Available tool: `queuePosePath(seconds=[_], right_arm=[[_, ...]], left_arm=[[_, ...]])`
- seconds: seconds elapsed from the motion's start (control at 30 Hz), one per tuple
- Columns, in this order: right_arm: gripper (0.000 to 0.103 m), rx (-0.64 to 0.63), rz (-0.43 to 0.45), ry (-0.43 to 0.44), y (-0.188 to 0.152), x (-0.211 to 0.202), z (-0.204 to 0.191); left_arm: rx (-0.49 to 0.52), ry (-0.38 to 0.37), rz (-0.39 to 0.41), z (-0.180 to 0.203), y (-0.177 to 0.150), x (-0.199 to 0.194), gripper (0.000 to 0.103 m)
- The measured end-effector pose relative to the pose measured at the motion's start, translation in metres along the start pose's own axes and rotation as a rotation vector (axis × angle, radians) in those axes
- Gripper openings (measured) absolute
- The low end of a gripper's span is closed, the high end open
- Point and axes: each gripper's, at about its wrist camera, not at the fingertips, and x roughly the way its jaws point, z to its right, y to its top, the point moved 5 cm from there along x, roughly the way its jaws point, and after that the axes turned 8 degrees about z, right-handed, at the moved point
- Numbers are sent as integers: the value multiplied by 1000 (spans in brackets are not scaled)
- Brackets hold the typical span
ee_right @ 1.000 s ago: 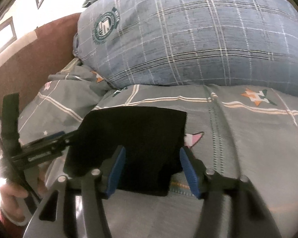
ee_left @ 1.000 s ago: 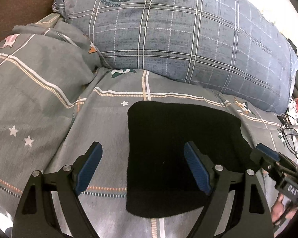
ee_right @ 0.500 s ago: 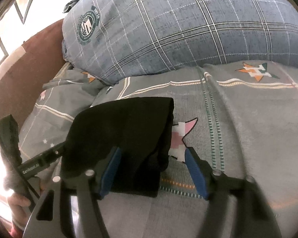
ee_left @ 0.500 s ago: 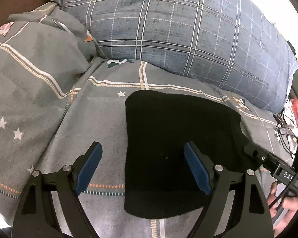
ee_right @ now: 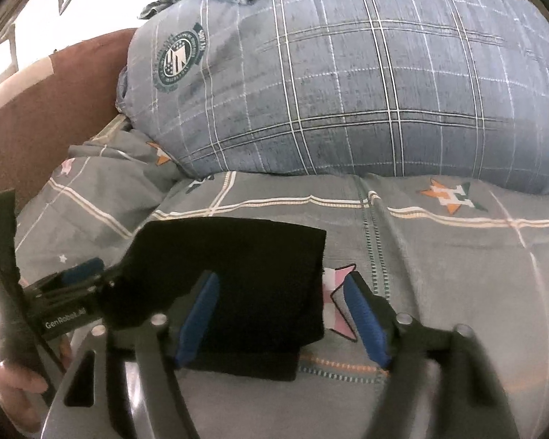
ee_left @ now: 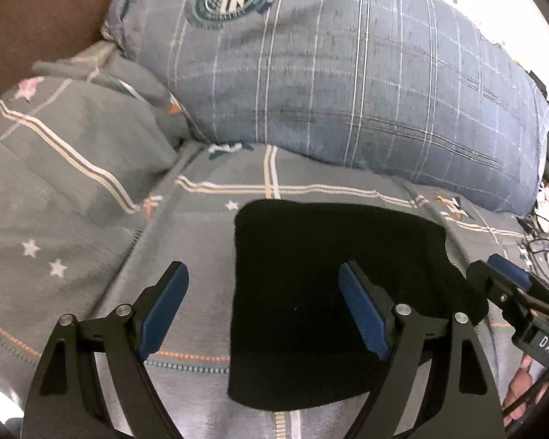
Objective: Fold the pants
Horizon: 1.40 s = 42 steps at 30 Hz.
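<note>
the black pants [ee_left: 333, 292] lie folded on the grey bedsheet [ee_left: 91, 219] near the pillow [ee_left: 347, 84], both the left gripper [ee_left: 263, 307] and the right gripper [ee_right: 282, 314], just widened, open and empty, so a dragging fingertip could undo the top fold.

Your left gripper [ee_left: 263, 314] is a black frame with triangular cut-outs at seven and five o'clock, silver screw heads along both arms, and ribbed blue pads [ee_left: 163, 312] lining its fingers. Your right gripper [ee_right: 282, 320] has the same black frame, silver screws and blue pads [ee_right: 366, 323]. Seen across from the other camera, at nine o'clock the left one's side carries white lettering reading "GenRobot.AI", with a black strap and thin black cable by your hand [ee_right: 12, 384]; at four o'clock the right one's white letters read "DAS".
</note>
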Motion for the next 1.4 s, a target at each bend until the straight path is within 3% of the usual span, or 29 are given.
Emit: queuePosePath(seconds=[0.27,0.47,0.87,1.4], right_arm=[[80,6,51,-5,-4,-19,-9],[80,-15,55,-5,-9,-29,-14],[80,-20,67,12,-15,-47,-14],[80,-36,68,27,-19,-52,-19]], left_arm=[[40,47,29,4,-1,-25,85],[10,60,52,-1,-1,-44,85],[58,96,92,4,-6,-69,85],[50,105,109,3,-9,-79,85]])
